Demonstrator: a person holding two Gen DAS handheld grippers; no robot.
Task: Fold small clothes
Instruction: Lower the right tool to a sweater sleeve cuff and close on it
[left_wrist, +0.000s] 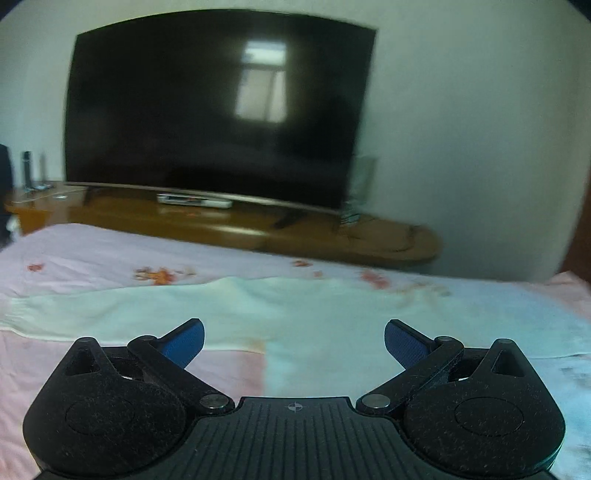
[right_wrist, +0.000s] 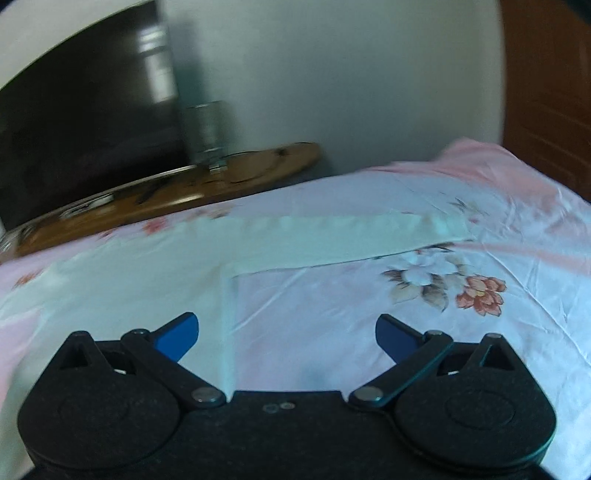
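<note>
Pale green garment (left_wrist: 295, 306) spread flat on floral sheet (right_wrist: 443, 314), sleeve far right; left gripper (left_wrist: 293, 341) and right gripper (right_wrist: 287, 338) both spread, empty; risk: pads snag sheet with cloth.

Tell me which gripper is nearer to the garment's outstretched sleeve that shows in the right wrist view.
Right. The right gripper hovers open over the bedsheet just below that sleeve. The left gripper hovers open over the pale garment body, with that sleeve end out of its view.

Open bedsheet (right_wrist: 369, 314) ahead (television (left_wrist: 218, 110) well beyond)
</note>
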